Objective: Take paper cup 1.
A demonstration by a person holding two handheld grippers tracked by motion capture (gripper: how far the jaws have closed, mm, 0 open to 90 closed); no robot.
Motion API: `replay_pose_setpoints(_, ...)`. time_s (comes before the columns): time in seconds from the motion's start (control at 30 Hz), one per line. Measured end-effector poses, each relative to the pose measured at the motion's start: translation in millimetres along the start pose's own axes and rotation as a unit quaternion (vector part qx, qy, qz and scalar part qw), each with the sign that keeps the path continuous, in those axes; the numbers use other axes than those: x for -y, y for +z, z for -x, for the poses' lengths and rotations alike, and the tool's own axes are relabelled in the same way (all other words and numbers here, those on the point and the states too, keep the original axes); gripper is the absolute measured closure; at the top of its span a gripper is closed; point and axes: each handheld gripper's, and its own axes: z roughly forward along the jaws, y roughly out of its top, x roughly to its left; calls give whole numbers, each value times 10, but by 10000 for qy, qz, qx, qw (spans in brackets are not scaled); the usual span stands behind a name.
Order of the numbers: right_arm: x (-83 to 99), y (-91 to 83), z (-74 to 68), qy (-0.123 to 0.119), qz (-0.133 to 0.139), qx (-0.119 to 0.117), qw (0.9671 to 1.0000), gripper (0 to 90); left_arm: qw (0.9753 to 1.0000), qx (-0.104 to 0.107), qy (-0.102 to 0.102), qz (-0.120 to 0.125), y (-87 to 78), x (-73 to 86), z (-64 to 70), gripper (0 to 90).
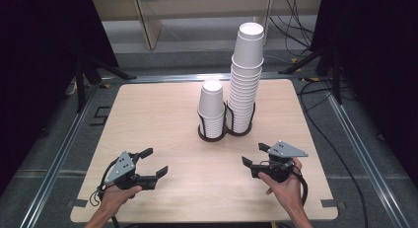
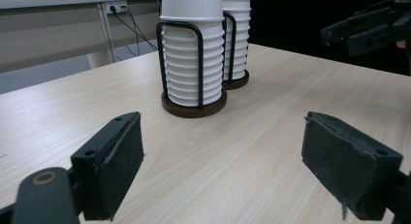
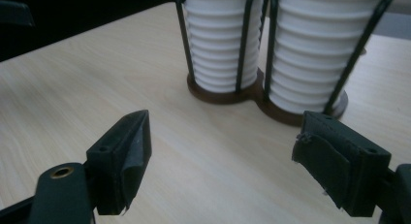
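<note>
Two stacks of white paper cups stand upside down in a black wire holder with a dark double base (image 1: pixel 224 134) at the table's middle. The short stack (image 1: pixel 212 109) is on the left, the tall stack (image 1: pixel 245 80) on the right. In the left gripper view the short stack (image 2: pixel 194 59) is nearer and the tall stack (image 2: pixel 236 35) behind it. My left gripper (image 1: pixel 154 162) is open near the front left, nothing between its jaws. My right gripper (image 1: pixel 255 154) is open at the front right, facing the short stack (image 3: pixel 220 44) and the tall stack (image 3: pixel 317 54).
The light wooden table (image 1: pixel 148 114) has bare room around the holder. The right gripper (image 2: pixel 368 30) shows far off in the left gripper view. Beyond the table lie a grey floor, cables (image 1: pixel 296 20), black stand legs and a pale wooden frame (image 1: pixel 148 25).
</note>
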Motion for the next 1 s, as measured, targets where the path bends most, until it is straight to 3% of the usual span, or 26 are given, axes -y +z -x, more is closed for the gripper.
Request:
replay_pose_setpoints(0.17, -192, 114, -42, -32, 164, -40, 9999, 209, 10000, 11, -10, 14, 8, 0, -2, 147)
replay_pose_setpoints(0.37, -359, 259, -87, 7, 99, -128, 9999, 208, 10000, 3, -24, 26, 7, 0, -3, 147)
replay_pose_setpoints(0.4, -386, 286, -84, -80, 140, -72, 9998, 209, 10000, -53, 12, -83, -14, -10, -7, 147)
replay_pose_setpoints(0.5, -470, 375, -93, -60, 215, -175, 9996, 209, 9999, -56, 20, -82, -13, -9, -11, 147)
replay_pose_setpoints(0.6, -529, 410, -78, -180, 228, -119, 9995, 221, 10000, -46, 18, -87, -12, -9, -4, 147)
replay_pose_setpoints(0.63, -547, 423, -93, -45, 206, -106, 9997, 221, 9999, -43, 16, -90, -13, -9, -3, 147)
replay_pose_setpoints(0.7, -600, 461, -71, -136, 247, -52, 9996, 217, 9999, -49, 8, -91, -14, -10, -5, 147)
replay_pose_setpoints(0.77, -651, 492, -82, 10, 274, -141, 9995, 216, 10000, -49, 9, -85, -15, -10, -6, 147)
replay_pose_setpoints(0.9, -796, 550, -86, -130, 377, -54, 9992, 206, 9999, -47, 31, -91, -20, -13, -5, 147)
replay_pose_setpoints(1.0, -898, 606, -122, -83, 357, -74, 9993, 182, 10000, -41, 19, -51, -15, -10, -8, 147)
